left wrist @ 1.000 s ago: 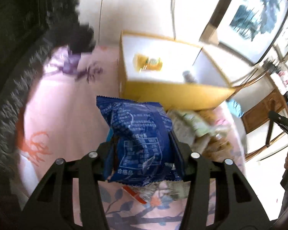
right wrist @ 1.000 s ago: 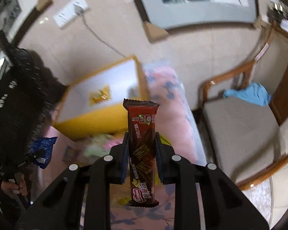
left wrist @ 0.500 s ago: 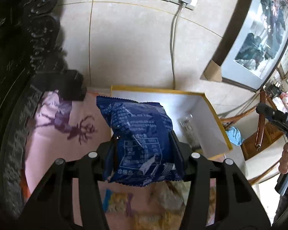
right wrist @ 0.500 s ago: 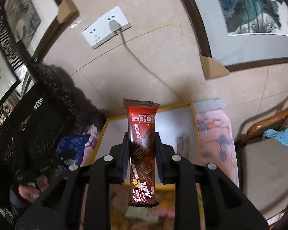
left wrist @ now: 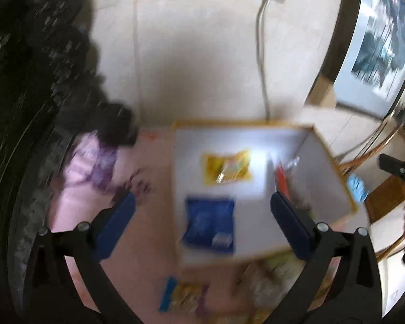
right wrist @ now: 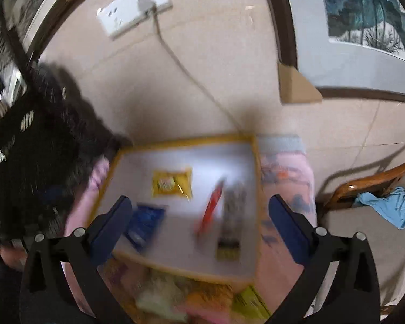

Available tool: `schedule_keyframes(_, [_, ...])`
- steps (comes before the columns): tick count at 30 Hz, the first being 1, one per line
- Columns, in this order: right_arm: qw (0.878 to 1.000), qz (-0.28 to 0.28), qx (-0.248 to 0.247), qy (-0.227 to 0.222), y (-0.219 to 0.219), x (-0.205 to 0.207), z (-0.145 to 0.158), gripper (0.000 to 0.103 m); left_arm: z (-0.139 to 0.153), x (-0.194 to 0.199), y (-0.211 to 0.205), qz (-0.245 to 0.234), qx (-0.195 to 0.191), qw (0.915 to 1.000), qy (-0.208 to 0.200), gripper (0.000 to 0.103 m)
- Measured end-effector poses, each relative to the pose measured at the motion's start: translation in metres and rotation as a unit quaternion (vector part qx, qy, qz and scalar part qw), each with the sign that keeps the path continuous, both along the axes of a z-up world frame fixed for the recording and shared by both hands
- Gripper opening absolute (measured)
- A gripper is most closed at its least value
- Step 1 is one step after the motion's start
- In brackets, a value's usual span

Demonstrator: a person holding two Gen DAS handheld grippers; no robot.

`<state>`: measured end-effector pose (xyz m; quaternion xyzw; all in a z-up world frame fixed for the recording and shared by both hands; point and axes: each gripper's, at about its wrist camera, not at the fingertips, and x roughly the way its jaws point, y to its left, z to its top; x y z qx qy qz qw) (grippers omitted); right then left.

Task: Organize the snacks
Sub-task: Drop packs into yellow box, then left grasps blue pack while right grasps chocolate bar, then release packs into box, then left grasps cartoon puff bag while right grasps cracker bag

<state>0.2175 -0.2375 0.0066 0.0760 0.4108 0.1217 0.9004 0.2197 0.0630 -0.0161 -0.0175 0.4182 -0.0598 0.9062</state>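
While both hand-held grippers (left wrist: 202, 210) (right wrist: 199, 210) spread, opening empty | pink cloth (left wrist: 75, 199) | tiled wall (right wrist: 216, 54)

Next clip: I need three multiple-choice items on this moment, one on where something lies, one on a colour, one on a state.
1. Where does the blue snack packet lie?
A. inside the yellow-rimmed box
B. on the wooden chair
C. between the left claw's fingers

2. What colour is the packet lying farthest back in the box?
A. green
B. yellow
C. white

3. How does the right claw stand?
A. clamped on a bar
B. spread wide with nothing between its fingers
C. out of view

Key:
1. A: the left wrist view shows the packet flat on the white floor of the box, near its front left corner.
2. B: the yellow packet sits behind the blue one and the red bar.
3. B: its jaws are opening, both fingers are far apart and nothing is gripped.
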Motion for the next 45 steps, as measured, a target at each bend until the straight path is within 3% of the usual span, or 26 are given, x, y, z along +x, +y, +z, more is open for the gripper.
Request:
schedule_keyframes(4, [0.994,0.026,-0.089,0.062,0.010,-0.044,-0.056,0.102,-0.049,-0.039,0.023,0.021,0.032,0.9972,0.064,0.101])
schedule_keyframes(8, [0.990,-0.019,-0.026,0.138,0.005,-0.054,-0.116,0.102,-0.100,-0.062,0.036,0.035,0.024,0.9919,0.120,0.101])
schedule_keyframes(11, [0.984,-0.051,0.023,0.171,0.006,-0.041,-0.141,0.102,-0.127,-0.068,0.039,0.044,0.001,0.9873,0.153,0.101])
schedule_keyframes(17, [0.975,-0.044,-0.023,0.215,0.036,-0.021,-0.170,0.102,-0.155,-0.060,0.021,0.003,0.028,0.9847,0.172,0.101])
schedule_keyframes(19, [0.975,-0.047,-0.031,0.215,0.039,-0.021,-0.175,0.098,-0.164,-0.057,0.012,-0.006,0.058,0.9826,0.176,0.101])
schedule_keyframes(21, [0.978,-0.044,-0.029,0.201,0.042,-0.024,-0.171,0.069,-0.174,-0.057,0.008,-0.020,0.072,0.9798,0.185,0.096])
schedule_keyframes(23, [0.976,-0.044,-0.025,0.210,0.043,-0.028,-0.169,0.064,-0.174,-0.063,0.006,-0.036,0.064,0.9830,0.168,0.088])
schedule_keyframes(25, [0.975,-0.044,-0.022,0.215,0.044,-0.033,-0.166,0.060,-0.169,-0.068,0.002,-0.057,0.069,0.9826,0.163,0.064])
schedule_keyframes(27, [0.976,-0.054,-0.011,0.208,0.042,-0.042,-0.155,0.057,-0.166,-0.070,0.002,-0.055,0.064,0.9816,0.171,0.057])
schedule_keyframes(32, [0.981,-0.059,0.010,0.183,0.040,-0.073,-0.121,0.057,-0.156,-0.079,0.008,-0.053,0.031,0.9817,0.180,0.052])
schedule_keyframes(34, [0.982,-0.060,0.034,0.177,0.033,-0.086,-0.111,0.057,-0.141,-0.087,0.010,-0.050,0.019,0.9853,0.162,0.052])
schedule_keyframes(40, [0.990,-0.042,0.052,0.122,0.021,-0.110,-0.054,0.057,-0.076,-0.106,0.011,-0.044,0.022,0.9936,0.102,0.052])
schedule_keyframes(45, [0.997,-0.046,0.039,0.041,0.016,-0.100,0.001,0.057,-0.018,-0.082,0.006,-0.040,-0.006,0.9982,0.043,0.052])
